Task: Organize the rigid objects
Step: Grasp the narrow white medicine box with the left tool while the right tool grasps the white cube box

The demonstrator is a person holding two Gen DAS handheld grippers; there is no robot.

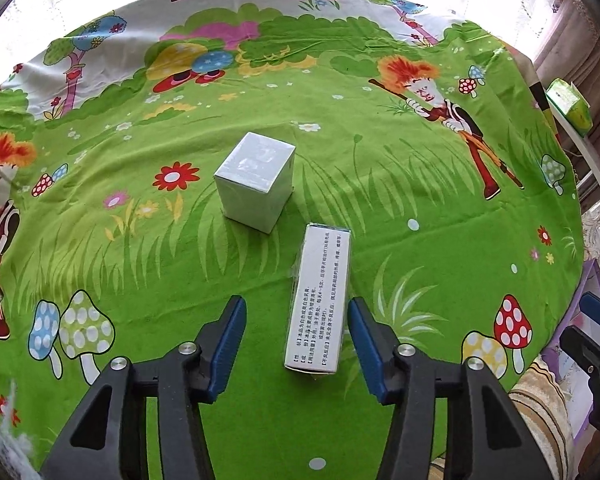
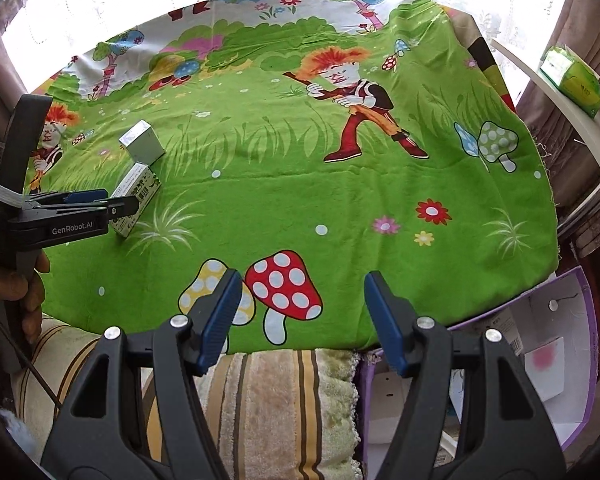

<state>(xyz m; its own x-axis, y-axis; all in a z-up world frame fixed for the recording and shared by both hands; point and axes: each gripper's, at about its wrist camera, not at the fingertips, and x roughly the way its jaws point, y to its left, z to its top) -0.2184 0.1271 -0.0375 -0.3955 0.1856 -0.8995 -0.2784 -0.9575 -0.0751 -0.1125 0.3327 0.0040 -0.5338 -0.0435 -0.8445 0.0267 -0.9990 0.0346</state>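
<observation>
The long box (image 1: 319, 300) is seen lying near the cloth's (image 1: 260, 432) near edge, its long axis running along the open left gripper's (image 1: 296, 344) fingers, between them but ungripped. The right gripper (image 2: 302, 320) is held open, empty, farther off.
</observation>
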